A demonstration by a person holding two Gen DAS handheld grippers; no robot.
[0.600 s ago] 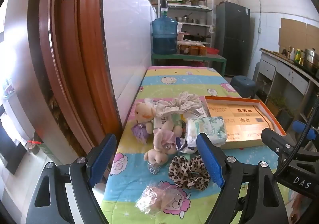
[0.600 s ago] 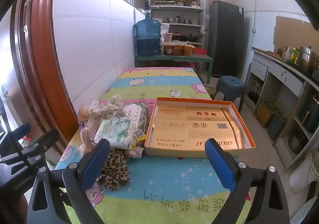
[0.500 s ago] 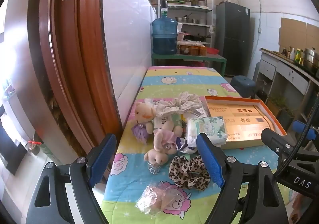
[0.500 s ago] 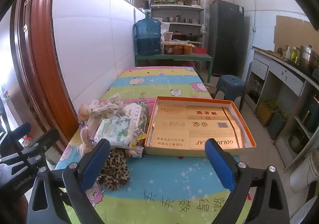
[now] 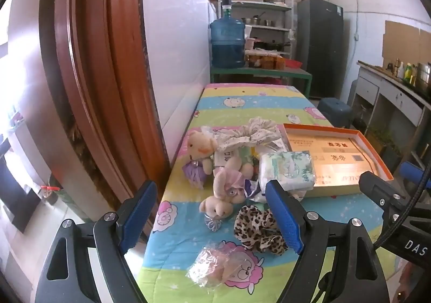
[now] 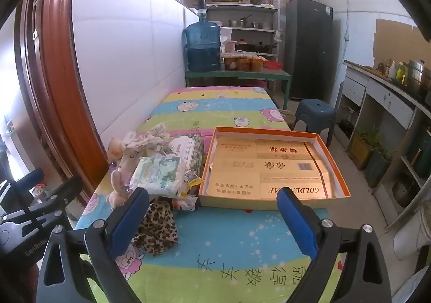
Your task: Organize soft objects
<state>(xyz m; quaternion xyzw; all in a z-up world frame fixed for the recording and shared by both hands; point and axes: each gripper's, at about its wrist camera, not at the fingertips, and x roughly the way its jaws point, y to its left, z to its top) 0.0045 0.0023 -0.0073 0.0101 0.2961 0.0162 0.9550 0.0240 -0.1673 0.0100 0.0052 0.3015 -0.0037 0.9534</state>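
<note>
I had both tools hovering above the near end of a table covered in a striped cartoon-sheep quilt [image 6: 221, 114], each tilted downward, and nothing had been sorted yet. My left gripper [image 5: 207, 211] stood with its blue jaws spread wide and empty, and my right gripper [image 6: 212, 218] was likewise spread wide with nothing between its pads. The soft objects sat in a loose heap toward nine o'clock of the shallow orange-rimmed box [image 6: 335, 165], touching its left wall. In the heap I could make out a cream plush bear in a purple skirt [image 5: 198, 153] at the far left, a floral scrunchie [image 5: 253, 132] at twelve o'clock of the pile, a soft pack of tissues [image 5: 287, 168] lying on top beside the box, a small plush rabbit [image 5: 223, 195] toward six o'clock, and a leopard-print scrunchie [image 5: 260, 227] just nearer than that. A small plush sealed in clear wrap [image 5: 215, 266] lay apart, closest to me. The box held only flattened printed cartons lining its floor, with no soft item inside. In my judgement the task stood at its very start: every piece remained to be picked up and placed, presumably in that box.
</note>
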